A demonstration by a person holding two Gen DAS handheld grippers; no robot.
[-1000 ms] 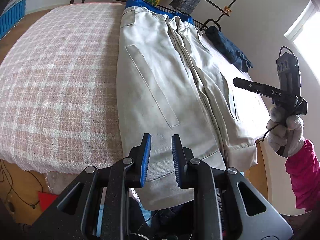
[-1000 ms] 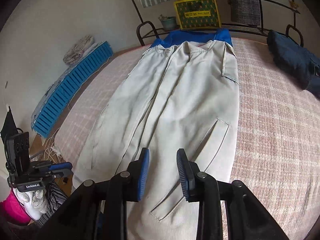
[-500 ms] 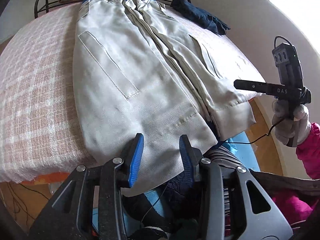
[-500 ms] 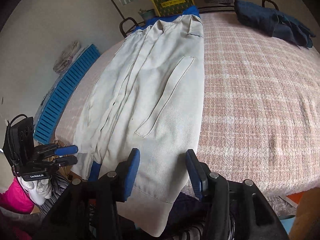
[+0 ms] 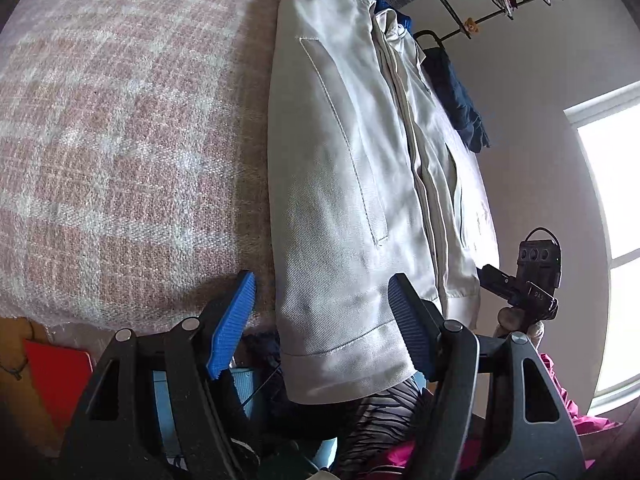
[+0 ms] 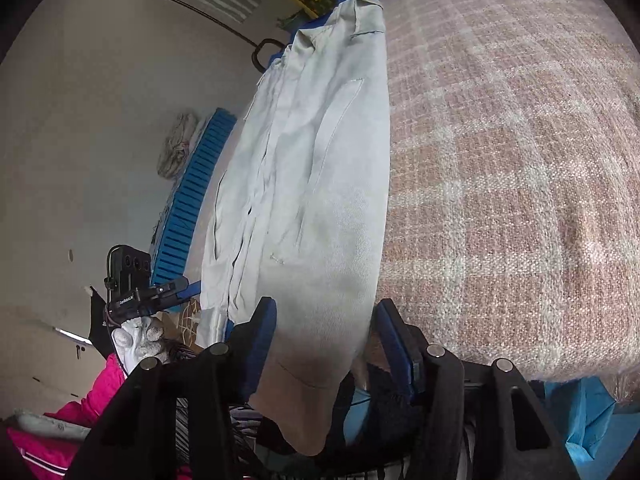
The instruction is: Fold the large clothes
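Change: while my left gripper [image 5: 320,316] spreads wider than a second ago, hem between fingers, untouched.
Right gripper [image 6: 326,340]: closing slightly around hem, not pressing.
Jacket [image 5: 340,160]: flat on bed [image 5: 120,140], hem at 6 o'clock.
Pose: both tilted downward.

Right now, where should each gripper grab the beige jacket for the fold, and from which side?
The beige jacket is best taken at its bottom hem, which overhangs the bed edge: one corner each, coming in from the foot. The left gripper is opening around one corner, the right gripper closing around the other; neither pinches yet.
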